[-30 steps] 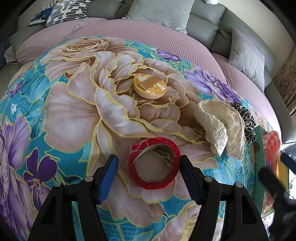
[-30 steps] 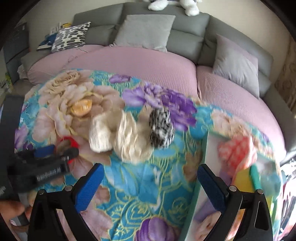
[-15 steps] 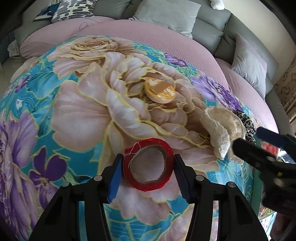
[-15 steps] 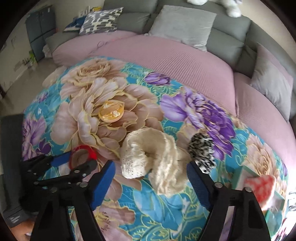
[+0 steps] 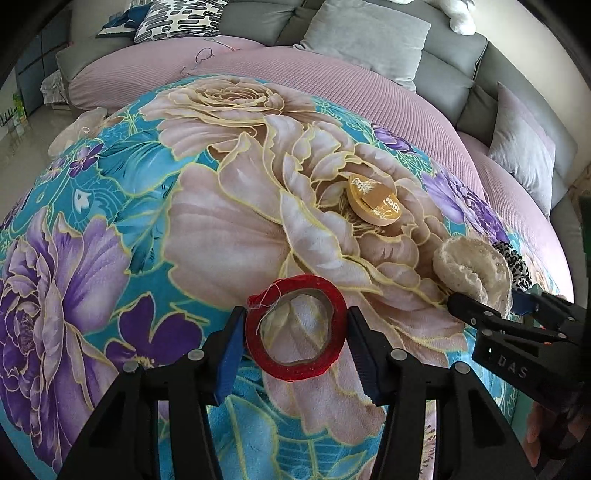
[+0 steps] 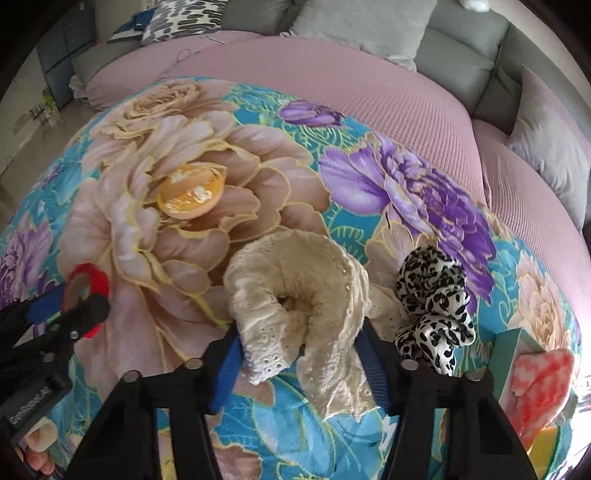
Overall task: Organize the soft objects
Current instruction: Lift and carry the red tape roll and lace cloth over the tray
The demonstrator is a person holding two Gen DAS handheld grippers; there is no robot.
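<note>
A red tape ring (image 5: 297,332) lies on the floral blanket (image 5: 110,192). My left gripper (image 5: 295,343) is closed around it, pads touching both sides. A cream lace scrunchie (image 6: 295,295) lies on the blanket, and my right gripper (image 6: 299,354) has its pads against both of its sides. The scrunchie also shows in the left wrist view (image 5: 472,273). A leopard-print scrunchie (image 6: 432,299) lies just right of the cream one. An orange round tape roll (image 5: 375,199) lies farther back; it shows in the right wrist view too (image 6: 192,195).
A teal box (image 6: 513,343) at the right edge holds a pink-and-white soft item (image 6: 539,384). A pink couch seat (image 5: 332,85) with grey cushions (image 5: 365,33) curves behind the blanket. The floor (image 5: 18,129) lies off to the left.
Both grippers have moved forward and narrowed: the left one onto the red tape ring, the right one leftward from the box area onto the cream scrunchie.
</note>
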